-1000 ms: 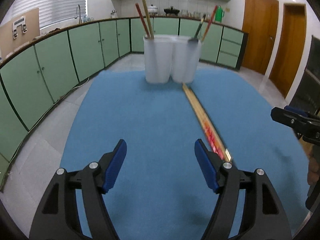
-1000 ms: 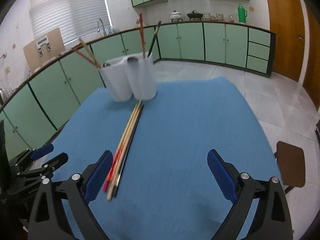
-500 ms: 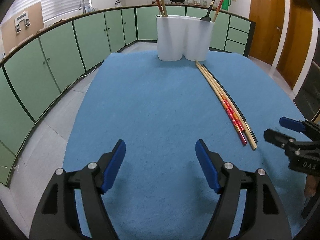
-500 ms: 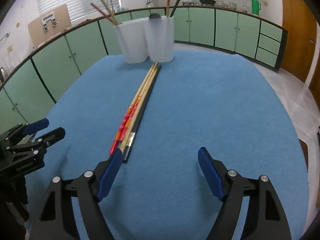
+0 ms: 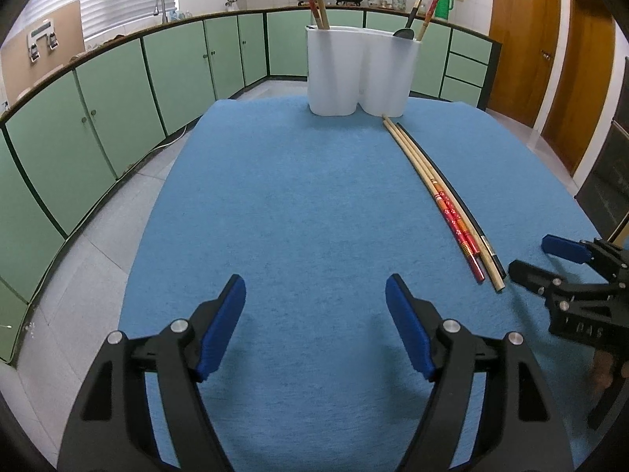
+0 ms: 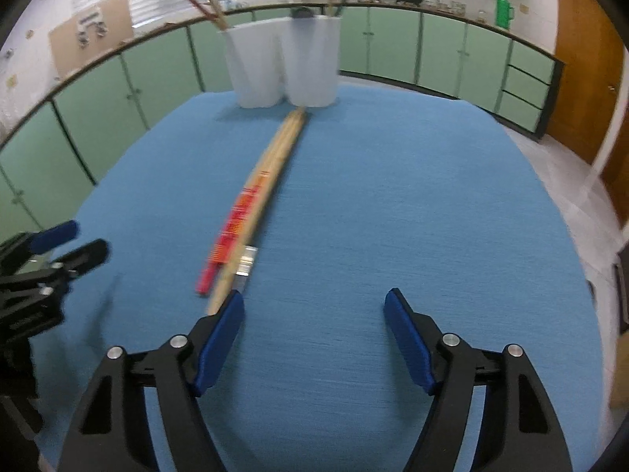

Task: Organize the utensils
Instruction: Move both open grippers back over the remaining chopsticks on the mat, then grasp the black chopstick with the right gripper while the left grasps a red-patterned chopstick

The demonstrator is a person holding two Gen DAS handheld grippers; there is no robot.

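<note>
A white two-compartment utensil holder (image 5: 361, 70) stands at the far end of the blue table mat (image 5: 306, 216); it also shows in the right wrist view (image 6: 285, 65). Chopsticks and a dark spoon stand in it. Three loose chopsticks (image 5: 444, 200), one red-patterned, one plain wood, one black, lie side by side from the holder toward me; they also show in the right wrist view (image 6: 255, 204). My left gripper (image 5: 314, 303) is open and empty, left of their near ends. My right gripper (image 6: 314, 314) is open and empty, its left finger touching or just over the wooden chopstick's near tip.
Green kitchen cabinets (image 5: 118, 90) curve around the back and left. Wooden doors (image 5: 523, 47) stand at the right. The right gripper shows at the right edge of the left wrist view (image 5: 546, 263); the left gripper shows at the left edge of the right wrist view (image 6: 74, 244).
Both grippers have dropped lower and closer to the mat. The right gripper has moved left, toward the chopsticks' near ends. Both stay open.
</note>
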